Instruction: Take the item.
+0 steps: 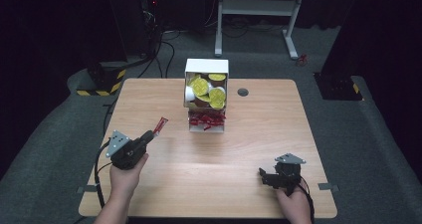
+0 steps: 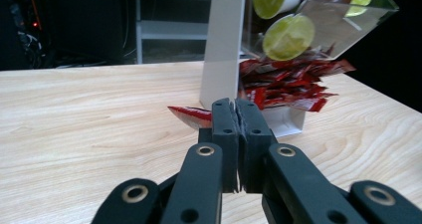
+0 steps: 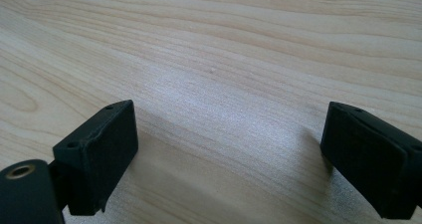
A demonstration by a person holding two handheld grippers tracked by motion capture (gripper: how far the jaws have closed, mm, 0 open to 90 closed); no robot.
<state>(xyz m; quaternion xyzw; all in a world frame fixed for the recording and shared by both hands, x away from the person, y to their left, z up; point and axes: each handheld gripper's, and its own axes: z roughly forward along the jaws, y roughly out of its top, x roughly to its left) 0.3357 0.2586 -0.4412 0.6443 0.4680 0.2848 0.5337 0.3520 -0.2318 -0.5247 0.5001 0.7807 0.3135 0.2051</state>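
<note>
One dispenser (image 1: 206,67), one held red packet (image 1: 160,126)

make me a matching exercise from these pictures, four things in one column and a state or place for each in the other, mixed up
Things:
1. left gripper
2. right gripper
3. red packet
4. yellow-lidded cups

States or places:
a. piled in the top part of the white dispenser
b. open over bare table, nothing between the jaws
c. pinched between closed jaws, sticking out to one side
d. shut on a thin sachet, pointed toward the dispenser

Pairs: 1-d, 2-b, 3-c, 4-a
</note>
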